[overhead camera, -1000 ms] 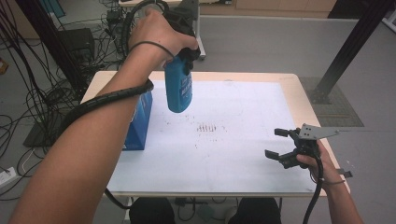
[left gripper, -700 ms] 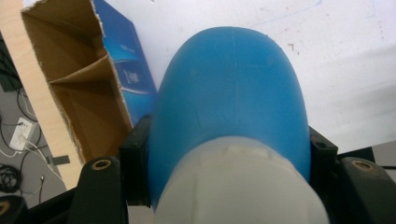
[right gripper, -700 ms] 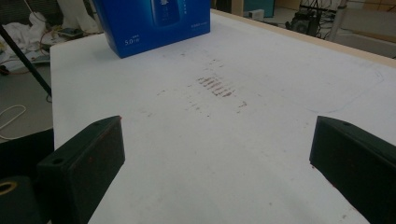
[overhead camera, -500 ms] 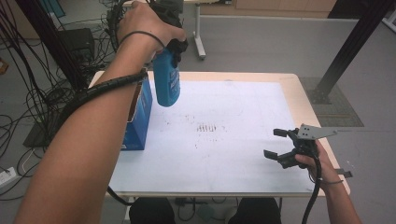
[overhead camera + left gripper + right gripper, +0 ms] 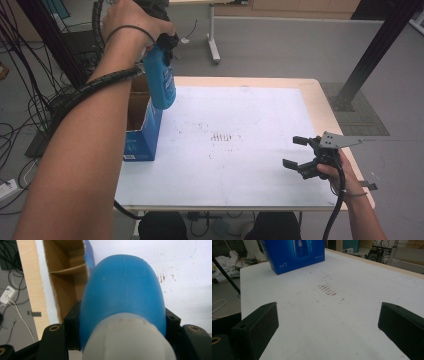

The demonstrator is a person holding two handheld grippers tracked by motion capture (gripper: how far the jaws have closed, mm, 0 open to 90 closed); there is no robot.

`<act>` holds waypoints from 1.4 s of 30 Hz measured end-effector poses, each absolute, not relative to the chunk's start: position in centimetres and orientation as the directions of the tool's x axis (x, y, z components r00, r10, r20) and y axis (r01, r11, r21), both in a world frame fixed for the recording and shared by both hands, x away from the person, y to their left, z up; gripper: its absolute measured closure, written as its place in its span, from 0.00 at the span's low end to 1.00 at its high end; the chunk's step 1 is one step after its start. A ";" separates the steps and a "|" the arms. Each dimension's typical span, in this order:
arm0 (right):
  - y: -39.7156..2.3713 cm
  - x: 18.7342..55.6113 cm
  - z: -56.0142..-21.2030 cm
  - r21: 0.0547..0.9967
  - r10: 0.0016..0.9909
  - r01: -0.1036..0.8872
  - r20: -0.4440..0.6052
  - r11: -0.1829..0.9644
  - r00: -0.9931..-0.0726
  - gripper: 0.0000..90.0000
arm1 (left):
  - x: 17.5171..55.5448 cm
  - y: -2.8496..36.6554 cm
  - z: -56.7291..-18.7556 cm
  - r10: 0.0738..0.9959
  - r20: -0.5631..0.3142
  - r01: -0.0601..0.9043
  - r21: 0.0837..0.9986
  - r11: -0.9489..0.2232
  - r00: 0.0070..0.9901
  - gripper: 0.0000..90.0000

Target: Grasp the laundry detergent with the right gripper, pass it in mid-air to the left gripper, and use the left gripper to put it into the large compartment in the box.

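My left gripper is raised over the table's far left and is shut on a blue bottle, which hangs bottom-down. In the left gripper view the blue bottle has a pale cap end nearest the camera, and the left gripper presses it from both sides. Below it, slightly to the left, stands an open blue box with a cardboard divider inside. My right gripper rests low at the table's right, open and holding nothing. Past the right gripper stands the blue box.
The white table top carries small brownish marks at its middle. Cables and a black stand crowd the floor to the left. A black post rises beyond the right far corner.
My left hand has carried the blue bottle leftward and a little farther away, from over the table's middle-left to the edge of the open box. The right gripper has stayed put.
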State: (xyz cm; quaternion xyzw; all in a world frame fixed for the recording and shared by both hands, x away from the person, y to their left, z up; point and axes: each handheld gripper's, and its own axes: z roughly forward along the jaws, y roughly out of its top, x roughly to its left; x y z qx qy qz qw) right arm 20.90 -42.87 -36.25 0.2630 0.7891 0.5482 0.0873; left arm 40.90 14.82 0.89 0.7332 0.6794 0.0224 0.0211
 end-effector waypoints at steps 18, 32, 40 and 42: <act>-43.1 21.0 -36.4 0.909 0.514 0.325 0.155 0.261 -0.844 0.03 | 40.5 21.1 0.7 0.997 0.017 0.993 0.085 0.080 -0.082 0.42; -43.3 21.1 -36.6 0.906 0.524 0.336 0.161 0.257 -0.836 0.03 | 40.0 21.6 0.2 0.996 0.071 0.990 0.133 0.050 -0.060 0.42; -43.2 21.2 -36.7 0.907 0.523 0.336 0.163 0.255 -0.837 0.03 | 40.5 21.7 -0.8 0.996 0.077 0.994 0.101 0.039 -0.047 0.42; -43.2 21.2 -36.7 0.906 0.524 0.337 0.163 0.257 -0.836 0.03 | 40.5 21.8 -1.1 0.996 0.079 0.994 0.103 0.042 -0.050 0.42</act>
